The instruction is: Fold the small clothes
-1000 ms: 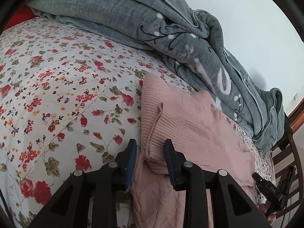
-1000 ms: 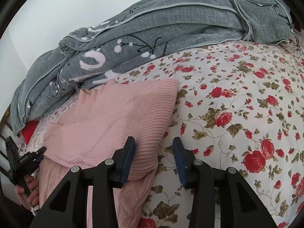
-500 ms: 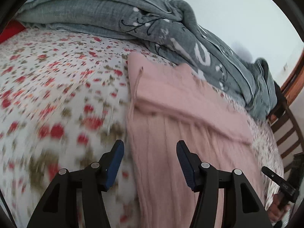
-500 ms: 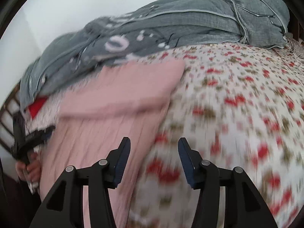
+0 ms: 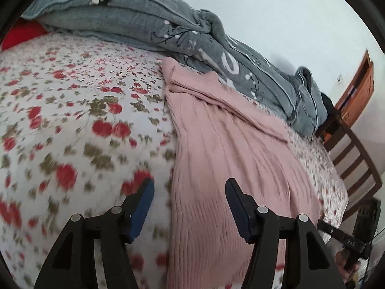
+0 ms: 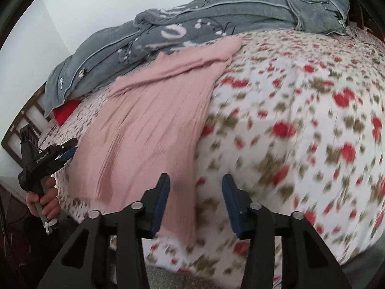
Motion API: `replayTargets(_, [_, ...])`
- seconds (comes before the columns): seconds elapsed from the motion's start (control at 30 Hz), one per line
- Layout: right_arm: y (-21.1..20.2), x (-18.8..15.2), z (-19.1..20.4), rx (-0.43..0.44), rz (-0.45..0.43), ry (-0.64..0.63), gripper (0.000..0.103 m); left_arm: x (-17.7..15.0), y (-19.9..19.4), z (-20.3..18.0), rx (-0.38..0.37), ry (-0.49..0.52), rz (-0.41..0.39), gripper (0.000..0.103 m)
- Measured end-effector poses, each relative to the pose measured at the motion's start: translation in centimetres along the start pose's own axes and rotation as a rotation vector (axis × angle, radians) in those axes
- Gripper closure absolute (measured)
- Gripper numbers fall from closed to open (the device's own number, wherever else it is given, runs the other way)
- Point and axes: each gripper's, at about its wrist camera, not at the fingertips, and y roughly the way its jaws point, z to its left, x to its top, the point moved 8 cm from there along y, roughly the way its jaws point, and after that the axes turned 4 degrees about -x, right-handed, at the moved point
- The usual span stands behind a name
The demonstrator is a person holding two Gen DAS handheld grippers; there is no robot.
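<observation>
Pink ribbed knit, that's what the whole thing hinges on here. The pink garment is laid out on the floral bedsheet, with its long axis running away from both cameras toward the grey quilt bunched along the far side. A folded-over band is seen at the far end, right up against the quilt, while the near hem is draped at the bed's front edge.

The left gripper is held spread wide, nothing between the fingers, and the garment's left long edge is lined up roughly between them, just ahead. The right gripper is likewise held apart and empty, with the garment's right long edge and near corner sitting just in front of its left finger. So one side edge is faced by each gripper, and the near hem is about equally close to both.

Judging from that, a lengthwise fold (hem carried up toward the far band) looks set up, and both near corners would need to be pinched together. Neither corner has been grabbed yet. Lots of motion blur on the sheet, so finer detail near the hem can't be made out.
</observation>
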Motion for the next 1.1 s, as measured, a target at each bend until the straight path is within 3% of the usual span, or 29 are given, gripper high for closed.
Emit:
replayTargets(0.13, [0.3, -0.9, 1.3, 0.019, 0.015, -0.004, 0.060, -2.2, -1.2, -0.9, 0.014, 0.039, 0.008, 0.044])
replayTargets(0.43, [1.5, -1.9, 2.4, -0.047, 0.034, -0.041, 0.061, -4.7, -1.3, -2.2, 0.131, 0.173, 0.039, 0.045])
replayTargets(0.5, [1.8, -2.1, 2.5, -0.090, 0.029, -0.063, 0.072, -4.7, -1.0, -2.1, 0.154, 0.182, 0.040, 0.051])
replayTargets(0.53, [1.9, -2.1, 2.4, -0.114, 0.025, -0.074, 0.084, -4.8, -1.0, -2.1, 0.163, 0.188, 0.036, 0.054])
replayTargets(0.63, [1.4, -2.0, 2.4, -0.118, 0.000, -0.084, 0.096, -4.7, -1.2, -2.2, 0.170, 0.188, 0.025, 0.073])
replayTargets(0.67, [1.1, -1.9, 2.3, -0.114, -0.011, -0.081, 0.097, -4.7, -1.3, -2.1, 0.167, 0.176, 0.017, 0.085])
replayTargets(0.7, [0.7, -1.9, 2.2, -0.112, -0.030, -0.078, 0.098, -4.5, -1.6, -1.8, 0.160, 0.159, 0.007, 0.090])
replayTargets(0.8, [-1.0, -1.3, 1.7, -0.114, -0.083, -0.079, 0.098, -4.4, -2.0, -1.5, 0.124, 0.120, -0.009, 0.093])
replayTargets(0.93, [-2.6, -0.4, -0.4, -0.096, -0.126, -0.002, 0.099, -4.5, -1.9, -1.7, 0.143, 0.138, -0.012, 0.093])
replayTargets(1.1, [-1.0, -1.6, -2.7, -0.077, -0.046, 0.068, 0.099, -4.5, -1.9, -1.3, 0.141, 0.104, -0.007, 0.093])
